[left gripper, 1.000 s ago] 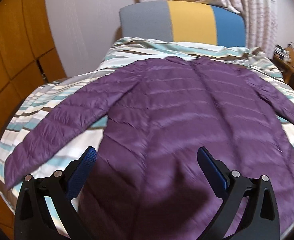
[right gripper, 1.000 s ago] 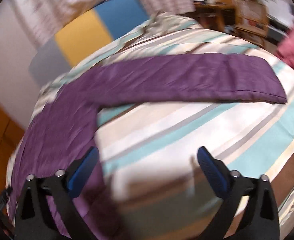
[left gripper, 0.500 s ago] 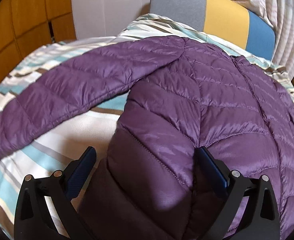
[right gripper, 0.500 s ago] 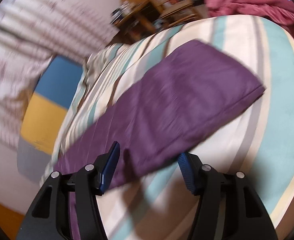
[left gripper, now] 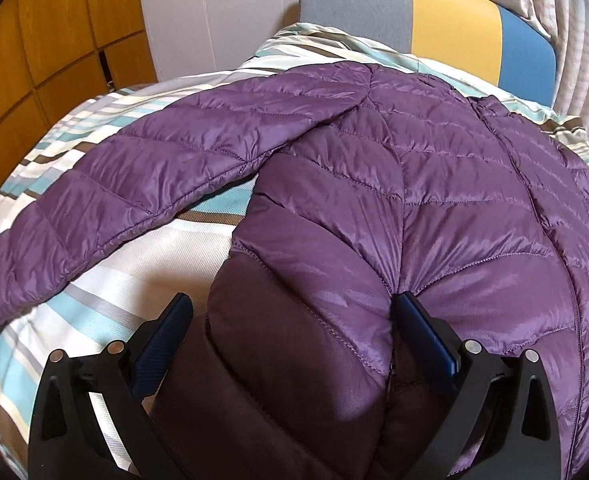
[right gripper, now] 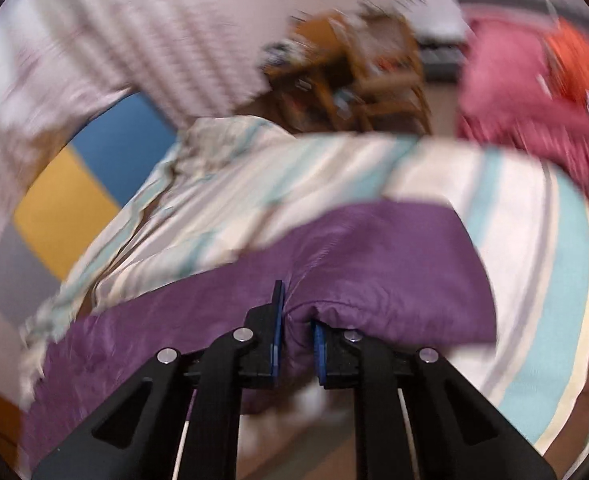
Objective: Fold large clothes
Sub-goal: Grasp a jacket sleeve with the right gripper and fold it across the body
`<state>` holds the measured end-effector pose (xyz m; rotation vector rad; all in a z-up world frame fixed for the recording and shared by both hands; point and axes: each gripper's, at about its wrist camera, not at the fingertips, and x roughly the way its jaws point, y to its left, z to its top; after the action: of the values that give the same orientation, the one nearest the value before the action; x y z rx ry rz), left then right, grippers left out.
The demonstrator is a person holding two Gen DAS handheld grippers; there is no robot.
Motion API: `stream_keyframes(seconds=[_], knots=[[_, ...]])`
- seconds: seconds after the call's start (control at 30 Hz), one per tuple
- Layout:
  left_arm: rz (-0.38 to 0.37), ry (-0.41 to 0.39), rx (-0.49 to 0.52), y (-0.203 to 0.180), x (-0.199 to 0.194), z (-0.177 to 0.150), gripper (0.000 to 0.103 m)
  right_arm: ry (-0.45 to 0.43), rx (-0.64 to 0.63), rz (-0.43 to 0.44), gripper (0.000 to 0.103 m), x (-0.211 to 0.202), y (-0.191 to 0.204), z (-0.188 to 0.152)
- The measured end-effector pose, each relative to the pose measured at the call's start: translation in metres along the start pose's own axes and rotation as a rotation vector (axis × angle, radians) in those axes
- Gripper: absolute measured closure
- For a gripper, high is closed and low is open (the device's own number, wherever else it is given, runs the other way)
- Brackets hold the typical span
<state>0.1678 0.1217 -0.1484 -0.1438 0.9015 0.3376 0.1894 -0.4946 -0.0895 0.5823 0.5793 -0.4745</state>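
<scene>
A purple quilted jacket (left gripper: 434, 184) lies spread on a striped bed sheet (left gripper: 114, 280), its left sleeve (left gripper: 154, 176) stretched out to the left. My left gripper (left gripper: 294, 320) is open wide and straddles the jacket's near side edge. Puffy fabric bulges between the pads; one finger is over the sheet and the other presses into the jacket. In the blurred right wrist view, the jaws of my right gripper (right gripper: 297, 312) are closing, and they pinch a fold of the other sleeve (right gripper: 394, 264) near its cuff.
A grey, yellow and blue headboard (left gripper: 434, 8) stands at the far end of the bed, with wooden cabinet doors (left gripper: 46, 40) at left and a curtain (left gripper: 574, 20) at right. Beyond the bed's right side are a pink cloth (right gripper: 526, 92) and wooden furniture (right gripper: 358, 64).
My left gripper dropped down onto the jacket's edge, then stayed still. My right gripper swung along the sleeve toward its cuff, and its jaws went from wide open to pinching the fabric.
</scene>
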Motion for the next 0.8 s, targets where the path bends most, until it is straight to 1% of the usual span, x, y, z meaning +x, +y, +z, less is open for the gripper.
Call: stream_keyframes(seconds=[0.03, 0.1, 0.17, 0.23, 0.37, 0.47, 0.6, 0.67, 0.8], knots=[[0.000, -0.002, -0.001, 0.000, 0.000, -0.001, 0.003, -0.027, -0.096, 0.010, 0.092, -0.007, 0.023, -0.003], [0.001, -0.005, -0.002, 0.000, 0.000, 0.000, 0.003, -0.058, -0.221, 0.038, 0.092, -0.016, 0.057, -0.013], [0.002, -0.009, -0.002, 0.000, -0.001, -0.001, 0.003, -0.085, -0.371, 0.084, 0.092, -0.028, 0.100, -0.030], [0.004, -0.011, -0.002, 0.000, -0.001, -0.001, 0.003, -0.087, -0.465, 0.134, 0.092, -0.035, 0.135, -0.050], [-0.003, -0.012, -0.007, 0.001, 0.000, -0.001, 0.003, -0.091, -0.614, 0.196, 0.092, -0.041, 0.187, -0.087], [-0.013, -0.010, -0.015, 0.002, 0.000, -0.002, 0.003, -0.103, -0.761, 0.251, 0.094, -0.041, 0.231, -0.122], [-0.019, -0.011, -0.020, 0.003, 0.001, -0.002, 0.003, -0.117, -0.934, 0.319, 0.094, -0.044, 0.277, -0.176], [-0.020, -0.011, -0.020, 0.003, 0.001, -0.002, 0.003, -0.123, -0.983, 0.347, 0.094, -0.042, 0.292, -0.193], [-0.022, -0.011, -0.021, 0.003, 0.001, -0.003, 0.003, -0.170, -1.106, 0.413, 0.094, -0.046, 0.319, -0.226]])
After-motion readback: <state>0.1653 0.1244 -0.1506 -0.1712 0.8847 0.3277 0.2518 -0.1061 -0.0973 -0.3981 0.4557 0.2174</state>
